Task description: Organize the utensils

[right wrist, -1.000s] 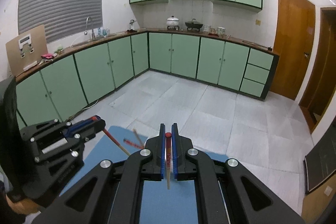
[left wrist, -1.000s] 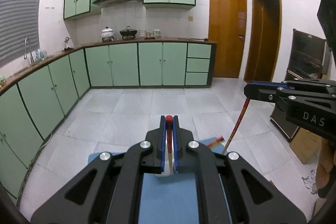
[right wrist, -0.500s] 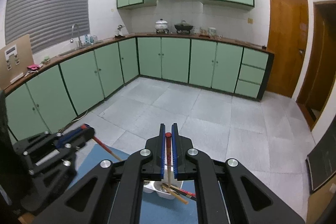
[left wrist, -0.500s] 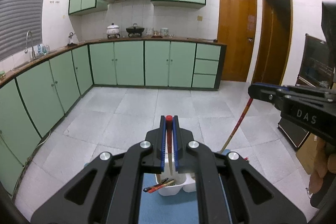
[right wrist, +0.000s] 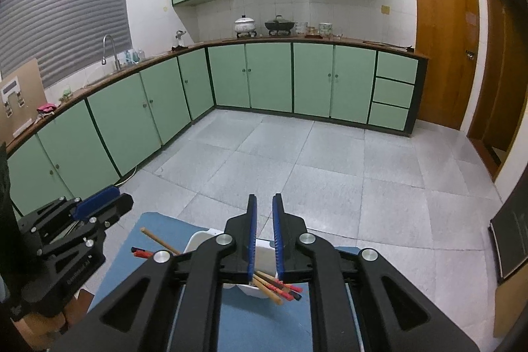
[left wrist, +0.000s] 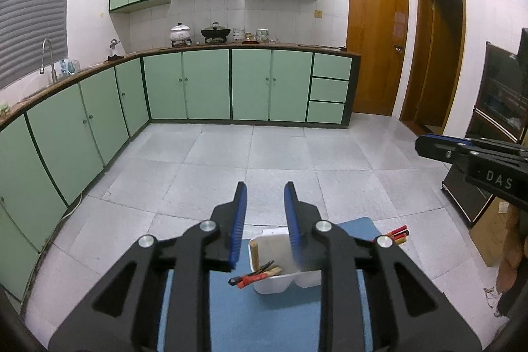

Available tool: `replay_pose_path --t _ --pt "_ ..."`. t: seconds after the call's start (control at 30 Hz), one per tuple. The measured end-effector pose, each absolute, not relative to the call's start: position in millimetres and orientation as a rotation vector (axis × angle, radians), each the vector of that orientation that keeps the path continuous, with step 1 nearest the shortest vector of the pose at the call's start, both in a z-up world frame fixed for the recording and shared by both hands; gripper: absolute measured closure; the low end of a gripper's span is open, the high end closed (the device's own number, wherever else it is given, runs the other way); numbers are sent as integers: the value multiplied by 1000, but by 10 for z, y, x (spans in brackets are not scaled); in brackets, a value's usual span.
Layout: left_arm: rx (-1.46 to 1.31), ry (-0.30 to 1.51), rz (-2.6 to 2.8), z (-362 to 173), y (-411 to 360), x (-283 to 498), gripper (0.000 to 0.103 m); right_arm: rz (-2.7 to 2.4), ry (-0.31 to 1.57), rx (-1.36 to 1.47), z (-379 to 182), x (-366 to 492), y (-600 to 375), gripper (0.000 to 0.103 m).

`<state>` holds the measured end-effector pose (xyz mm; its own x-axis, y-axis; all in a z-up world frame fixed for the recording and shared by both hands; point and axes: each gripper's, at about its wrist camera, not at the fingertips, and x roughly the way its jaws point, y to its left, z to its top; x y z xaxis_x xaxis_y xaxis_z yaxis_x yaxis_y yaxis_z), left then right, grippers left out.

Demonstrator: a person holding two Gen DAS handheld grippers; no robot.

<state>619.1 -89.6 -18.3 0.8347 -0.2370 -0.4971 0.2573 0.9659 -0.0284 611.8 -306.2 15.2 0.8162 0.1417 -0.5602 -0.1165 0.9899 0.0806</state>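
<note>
A white divided container (left wrist: 280, 284) stands on a blue mat (left wrist: 257, 322), just below my left gripper (left wrist: 265, 187). Its jaws are opening, with nothing between the blue pads. Several red, black and wooden chopsticks (left wrist: 254, 277) stick out of the container's left side, and more tips (left wrist: 396, 233) show at its right. In the right wrist view my right gripper (right wrist: 264, 198) hangs over the container (right wrist: 201, 236). Its jaws are opening, a narrow gap apart and empty. Chopsticks (right wrist: 277, 289) lie under them. Each gripper shows in the other's view: right (left wrist: 462, 150), left (right wrist: 99, 203).
The mat (right wrist: 155, 223) lies on a surface above a grey tiled floor (left wrist: 264, 154). Green cabinets (left wrist: 198, 84) line the far and left walls. Two wooden doors (left wrist: 376, 38) are at the right, with a dark cabinet (left wrist: 498, 108) and a cardboard box (left wrist: 491, 230) near it.
Both grippers came down over the white container. Each was shut on an upright red-tipped chopstick; now both jaws stand apart and empty, and the chopsticks lie in the container.
</note>
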Motion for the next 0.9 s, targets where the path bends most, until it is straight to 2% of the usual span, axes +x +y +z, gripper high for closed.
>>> replay_pose_path --t 0.27,0.37,0.47,0.53,0.57,0.63,0.73,0.9 --pt "36 502 -237 47 -763 5911 69 159 578 64 358 5740 -3039 92" --pt "13 500 -230 82 -640 5713 57 177 566 79 395 5455 -3023 87" --pt "11 505 -227 74 -511 5468 44 177 557 88 364 5150 -3015 70" --pt "9 501 -226 62 -386 5237 34 179 540 80 326 4905 -3005 53" --pt "8 500 -226 60 -341 5153 32 169 528 74 291 4746 -3005 50" --pt "13 484 -216 40 -210 4874 23 155 504 76 225 4457 -3015 35" --pt "40 462 -198 5 -80 4473 15 128 473 71 108 4039 -3039 23" --pt "22 444 -186 -70 114 3792 12 114 432 39 -70 3393 -2977 14"
